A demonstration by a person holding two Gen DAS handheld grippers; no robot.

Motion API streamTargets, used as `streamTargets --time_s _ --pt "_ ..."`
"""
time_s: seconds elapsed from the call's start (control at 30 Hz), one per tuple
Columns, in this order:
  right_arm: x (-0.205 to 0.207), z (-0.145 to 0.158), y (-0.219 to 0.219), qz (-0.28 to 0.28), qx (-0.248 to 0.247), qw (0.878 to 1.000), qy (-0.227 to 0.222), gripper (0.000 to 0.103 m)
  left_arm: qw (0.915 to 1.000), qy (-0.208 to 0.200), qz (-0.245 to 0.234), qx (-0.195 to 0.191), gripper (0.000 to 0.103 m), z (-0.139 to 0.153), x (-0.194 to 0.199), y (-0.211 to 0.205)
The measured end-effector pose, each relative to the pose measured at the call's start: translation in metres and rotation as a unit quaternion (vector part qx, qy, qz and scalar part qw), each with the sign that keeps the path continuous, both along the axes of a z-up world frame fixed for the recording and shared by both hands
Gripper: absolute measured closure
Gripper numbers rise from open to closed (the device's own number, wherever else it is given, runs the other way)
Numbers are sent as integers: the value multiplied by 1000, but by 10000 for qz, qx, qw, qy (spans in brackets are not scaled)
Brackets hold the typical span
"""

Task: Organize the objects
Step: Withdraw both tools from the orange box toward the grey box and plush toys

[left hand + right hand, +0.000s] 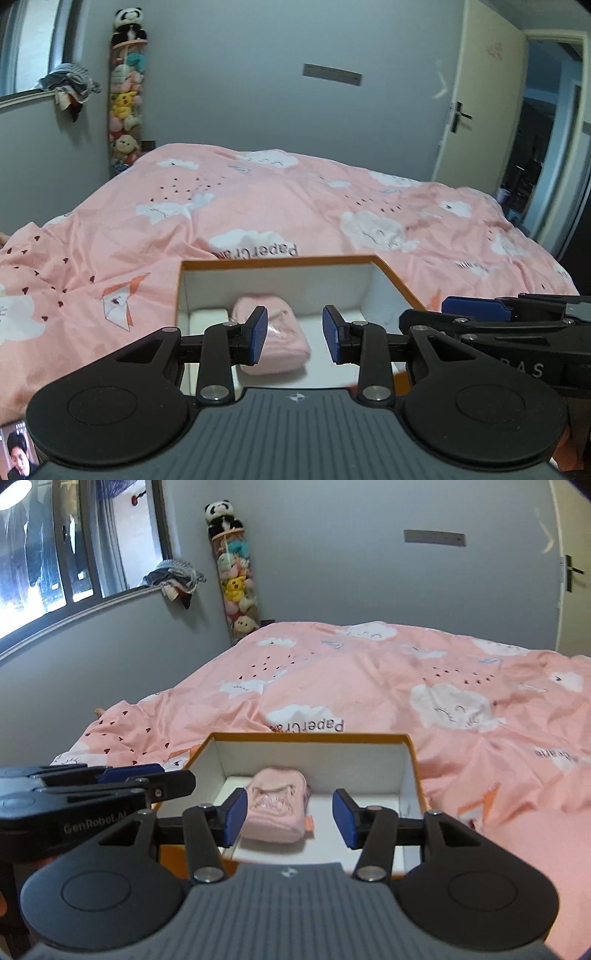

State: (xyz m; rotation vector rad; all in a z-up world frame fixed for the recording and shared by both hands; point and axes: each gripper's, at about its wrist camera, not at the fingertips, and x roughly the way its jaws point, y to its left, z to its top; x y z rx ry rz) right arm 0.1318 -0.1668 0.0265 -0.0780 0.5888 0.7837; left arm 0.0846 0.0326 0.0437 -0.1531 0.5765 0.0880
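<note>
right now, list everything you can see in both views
box: one, orange outside and white inside, open, on the bed
pouch: one, pink, lying inside the box
duvet: one, pink with white clouds, covering the bed
plush toys: a stack, mixed colours, in the corner, panda on top
clothes: a pile, grey and white, on the window sill
door: one, cream, standing open
left gripper: black with blue pads, open, nothing held
right gripper: same, open, nothing held
</note>
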Motion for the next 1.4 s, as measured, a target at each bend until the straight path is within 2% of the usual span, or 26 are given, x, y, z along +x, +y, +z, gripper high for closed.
streamTargets --time_s 0.2,0.37,0.57,0.77,0.87,1.07,1.17,1.4 --pt "-25 -20 -33 -355 -70 9992 140 50 9984 272 -502 -17 64 -15 -20 -14" --pt "-40 -40 -52 -684 -238 9971 240 50 9924 466 -1066 405 64 -30 -34 -31" --pt "-54 -58 -64 -878 -449 9945 341 50 9885 900 -1131 448 64 -49 -41 -36" --pt "-63 -79 -67 -863 -733 9916 627 52 9857 1280 -1097 73 64 -64 -46 -31" --pt "-65 -84 -67 -830 -832 9904 728 63 9833 1472 -1064 -89 64 -72 -48 -28" --pt "-68 -92 -71 -869 -999 9876 849 70 9757 1812 -1073 -612 64 -88 -47 -20" --pt "-65 -97 -72 -864 -997 9864 978 73 9735 1854 -1161 -672 64 -91 -47 -23" --pt "-62 -105 -65 -687 -1054 9854 1150 73 9681 2024 -1195 -870 64 -101 -41 -22"
